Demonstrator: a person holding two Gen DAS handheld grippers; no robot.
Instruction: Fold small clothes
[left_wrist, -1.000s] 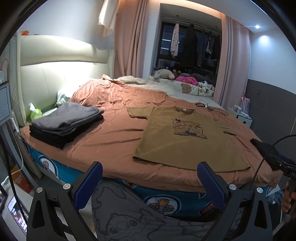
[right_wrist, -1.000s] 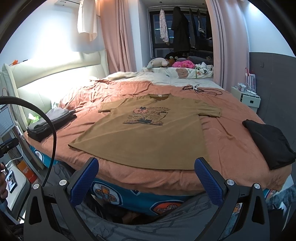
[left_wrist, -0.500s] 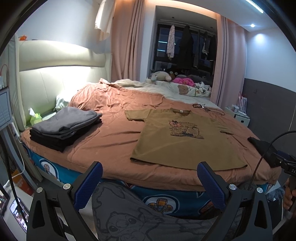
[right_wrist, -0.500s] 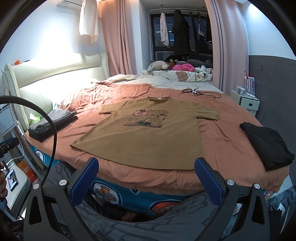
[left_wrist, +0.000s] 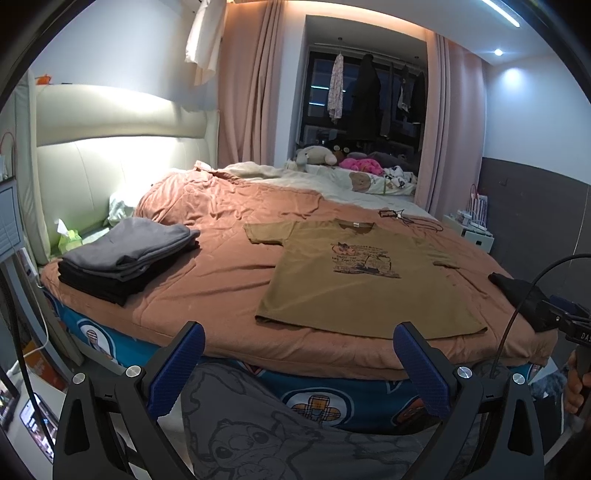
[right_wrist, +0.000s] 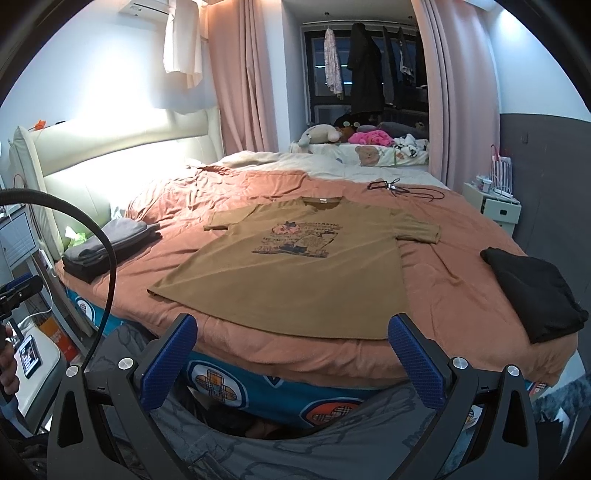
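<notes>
A brown T-shirt (left_wrist: 365, 280) with a printed picture lies flat, front up, on the rust-coloured bedspread (left_wrist: 221, 273); its collar points away from me. It also shows in the right wrist view (right_wrist: 295, 273). My left gripper (left_wrist: 297, 363) is open and empty, held in front of the bed's near edge, short of the shirt's hem. My right gripper (right_wrist: 291, 356) is open and empty, also short of the hem.
A stack of folded grey and black clothes (left_wrist: 125, 254) sits at the bed's left corner. A black garment (right_wrist: 532, 291) lies on the right. A cable and glasses (right_wrist: 399, 188) lie beyond the shirt. Plush toys (right_wrist: 325, 134) sit at the far end. A nightstand (right_wrist: 495, 203) stands right.
Both grippers have drawn back and risen slightly, so the bed and shirt look a little farther off. Both stay open and empty. The shirt has not moved.
</notes>
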